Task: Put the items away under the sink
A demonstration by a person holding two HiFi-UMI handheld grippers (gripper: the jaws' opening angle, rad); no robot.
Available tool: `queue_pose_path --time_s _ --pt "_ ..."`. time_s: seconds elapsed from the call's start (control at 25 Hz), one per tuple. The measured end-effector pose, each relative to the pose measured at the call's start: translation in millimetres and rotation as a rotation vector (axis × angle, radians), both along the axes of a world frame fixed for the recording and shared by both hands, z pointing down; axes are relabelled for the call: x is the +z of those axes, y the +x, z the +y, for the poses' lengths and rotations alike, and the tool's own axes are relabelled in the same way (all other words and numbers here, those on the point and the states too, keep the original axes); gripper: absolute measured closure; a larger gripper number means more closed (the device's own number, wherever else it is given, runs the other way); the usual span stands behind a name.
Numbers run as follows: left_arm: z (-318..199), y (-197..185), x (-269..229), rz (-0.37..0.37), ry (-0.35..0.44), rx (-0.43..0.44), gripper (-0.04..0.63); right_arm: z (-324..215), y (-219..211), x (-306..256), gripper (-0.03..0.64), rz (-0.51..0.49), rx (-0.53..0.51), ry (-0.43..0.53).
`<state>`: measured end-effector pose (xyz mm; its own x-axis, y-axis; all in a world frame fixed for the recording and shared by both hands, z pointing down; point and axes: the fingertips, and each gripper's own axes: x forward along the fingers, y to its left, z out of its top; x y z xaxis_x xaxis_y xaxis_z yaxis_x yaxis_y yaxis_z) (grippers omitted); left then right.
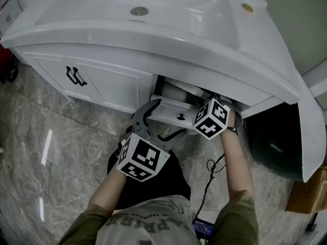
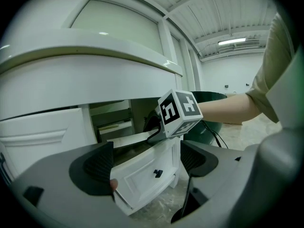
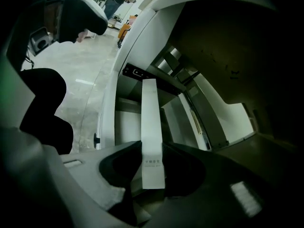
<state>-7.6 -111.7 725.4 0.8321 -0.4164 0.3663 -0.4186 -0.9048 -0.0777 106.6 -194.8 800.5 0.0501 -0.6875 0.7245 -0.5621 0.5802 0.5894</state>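
The white sink cabinet (image 1: 102, 80) stands under the basin, and its right door (image 1: 171, 109) with a small black knob (image 1: 180, 117) hangs open. My right gripper (image 3: 152, 161) reaches into that opening, shut on a long narrow white box (image 3: 152, 132) that points into the dark interior toward the shelves (image 3: 190, 113). In the head view only its marker cube (image 1: 210, 118) shows at the opening. My left gripper (image 2: 147, 163) is open just in front of the door (image 2: 142, 172), with nothing between its fingers. The box (image 2: 130, 139) shows above the door's top edge.
The cabinet's left doors stay closed, with black handles (image 1: 75, 76). A dark green bin (image 1: 271, 147) stands right of the opening, and a cardboard box (image 1: 306, 193) lies farther right. A black cable (image 1: 210, 175) runs over the marble floor (image 1: 46, 152). The basin rim (image 1: 168, 40) overhangs the opening.
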Motion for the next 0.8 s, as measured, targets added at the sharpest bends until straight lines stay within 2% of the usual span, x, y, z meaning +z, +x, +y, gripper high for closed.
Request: queue_pose_path --time_s 0.16,0.4,0.8 --pt "-3.6 -0.5 5.2 -0.014 -0.008 -0.006 0.175 -0.8 6.8 6.6 0.485 0.048 0.002 -0.026" --pt "-9.0 2.9 10.3 -0.04 -0.006 -0.007 0.175 -6.4 9.5 14.5 0.485 0.07 0.0 -0.062" --pt "-16.5 0.7 16.9 -0.039 -0.022 -0.019 0.176 -19.7 9.3 25.6 0.485 0.089 0.007 -0.097"
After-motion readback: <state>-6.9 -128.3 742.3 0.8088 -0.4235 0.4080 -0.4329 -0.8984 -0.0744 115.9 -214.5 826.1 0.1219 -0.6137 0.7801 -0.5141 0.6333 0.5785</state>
